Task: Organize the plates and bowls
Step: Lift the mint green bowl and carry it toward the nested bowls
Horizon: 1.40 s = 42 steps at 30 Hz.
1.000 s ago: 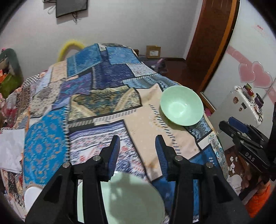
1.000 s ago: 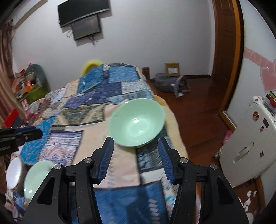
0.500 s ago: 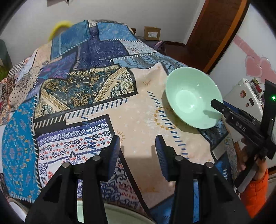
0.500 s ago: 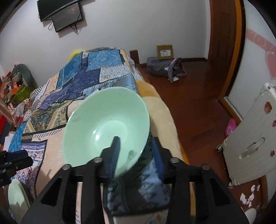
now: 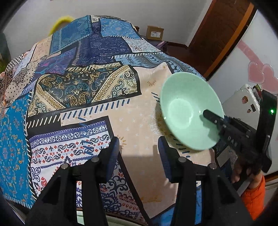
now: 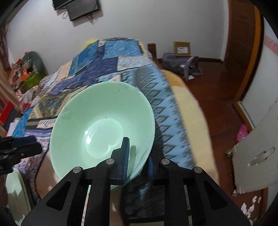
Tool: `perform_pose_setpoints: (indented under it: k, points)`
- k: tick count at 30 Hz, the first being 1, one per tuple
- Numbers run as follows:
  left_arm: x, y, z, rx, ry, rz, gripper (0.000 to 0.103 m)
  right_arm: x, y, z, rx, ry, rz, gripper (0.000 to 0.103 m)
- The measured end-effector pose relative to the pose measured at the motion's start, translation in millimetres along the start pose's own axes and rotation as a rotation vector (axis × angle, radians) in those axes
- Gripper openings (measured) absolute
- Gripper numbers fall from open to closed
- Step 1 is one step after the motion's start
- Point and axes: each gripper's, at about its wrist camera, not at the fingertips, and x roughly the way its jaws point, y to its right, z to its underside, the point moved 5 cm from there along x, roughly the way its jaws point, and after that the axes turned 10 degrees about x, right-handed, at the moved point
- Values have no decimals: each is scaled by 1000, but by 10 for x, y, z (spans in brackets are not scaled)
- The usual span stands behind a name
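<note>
Right gripper (image 6: 137, 154): clamped on the near rim of a mint-green bowl (image 6: 97, 121), one finger (image 6: 126, 149) seen inside the bowl, the other outside under the rim; its jaws have just been closing, with the bowl wall between them. In the left wrist view the same gripper (image 5: 206, 113) is seen reaching into the bowl (image 5: 182, 107) from the right, held by a hand (image 5: 243, 172) with an orange sleeve (image 5: 255, 196)

Left gripper (image 5: 137, 151): spread, nothing between its jaws, which have just been opening a little; held over the near part of a patchwork bedspread (image 5: 78, 90)

Mint-green bowl: located near the right edge of the bedspread, tilted; whether its base is touching the cloth cannot be told

Second pale green dish (image 6: 13, 189): partly seen at the near left corner of the right wrist view, blurred

Farther items: cardboard box (image 6: 181, 48) against the far wall; grey bag (image 6: 180, 65) on the wooden floor; dark screen (image 6: 83, 7) mounted on the wall; wooden door (image 6: 243, 43) at the right
</note>
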Motion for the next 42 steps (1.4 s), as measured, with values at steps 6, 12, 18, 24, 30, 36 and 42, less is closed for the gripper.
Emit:
perform_pose_setpoints:
  k: [6,12,18,24,30,36,42]
  points:
    - [-42,-30,34,19,17,-40,46,-20,-95,99,-25,-8,-22,19]
    - [-97,-91,90,-23,20,11,46,25,-111,110,-7,-13,-40,19]
    - [-165,7,51,9,45,15,46,16,-202,135,-13,-16,-62,20]
    - [161,38,50,-6,-26,44,44,10,-278,167,-21,-29,-89,20]
    - [344,152,66,36,-47,39,23,-11,-368,178,-28,-30,-97,20]
    - [227,108,158,23,-30,28,23,-86,-470,216,-22,-35,-111,20]
    - [-70,47,245,-1,1,25,23,-270,-629,281,-25,-19,-132,20]
